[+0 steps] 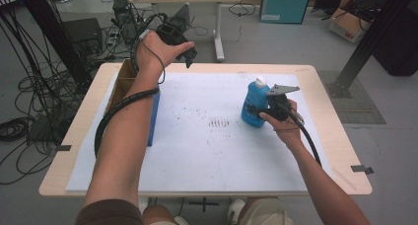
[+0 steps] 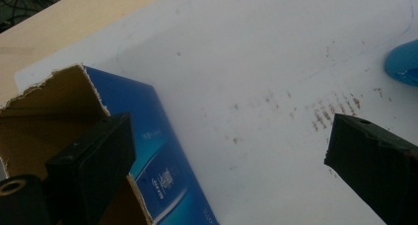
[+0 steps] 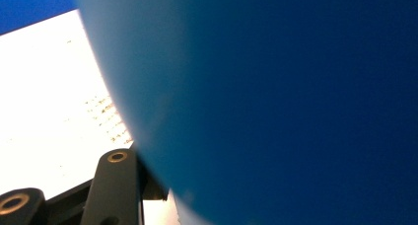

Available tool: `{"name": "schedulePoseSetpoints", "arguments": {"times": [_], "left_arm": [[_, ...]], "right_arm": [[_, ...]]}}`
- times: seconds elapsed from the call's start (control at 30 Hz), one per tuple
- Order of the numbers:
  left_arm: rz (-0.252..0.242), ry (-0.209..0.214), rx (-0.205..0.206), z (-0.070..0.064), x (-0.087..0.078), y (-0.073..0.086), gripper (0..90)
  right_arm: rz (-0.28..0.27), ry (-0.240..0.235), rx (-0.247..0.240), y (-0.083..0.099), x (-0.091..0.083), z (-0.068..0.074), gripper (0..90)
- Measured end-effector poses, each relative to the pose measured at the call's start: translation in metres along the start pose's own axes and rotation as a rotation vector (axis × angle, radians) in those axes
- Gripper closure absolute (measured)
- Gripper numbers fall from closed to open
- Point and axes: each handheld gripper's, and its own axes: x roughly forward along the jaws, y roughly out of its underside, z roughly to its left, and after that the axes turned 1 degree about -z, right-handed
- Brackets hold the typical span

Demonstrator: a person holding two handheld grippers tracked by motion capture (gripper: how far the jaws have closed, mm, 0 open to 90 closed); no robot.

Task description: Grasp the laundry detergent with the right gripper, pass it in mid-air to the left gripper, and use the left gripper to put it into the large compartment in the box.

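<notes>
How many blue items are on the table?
2. A blue bottle stands at the table's right, at the right claw. A blue box sits at the left edge, under the forearm. Others may be hidden.

The right tool (image 1: 262,111) clasps an upright blue bottle (image 1: 255,105) on the counter (image 1: 207,151); the left tool (image 1: 187,55) hangs above a blue box (image 1: 153,117) at the far-left edge.

White print on the blue box (image 2: 162,175) is too blurred to read.
</notes>
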Motion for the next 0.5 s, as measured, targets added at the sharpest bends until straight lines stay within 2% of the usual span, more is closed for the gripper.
{"name": "schedulePoseSetpoints", "arguments": {"times": [0.33, 0.5], "left_arm": [[0.004, -0.001, 0.009, 0.0002, -0.0014, -0.0006, 5.2], [-0.003, 0.0, 0.0, -0.0007, -0.0009, -0.0002, 5.2]], "right_arm": [[0.001, -0.001, 0.001, -0.0001, 0.0, 0.0, 42.7], [0.0, -0.001, 0.0, 0.0, 0.0, -0.0001, 42.6]]}}
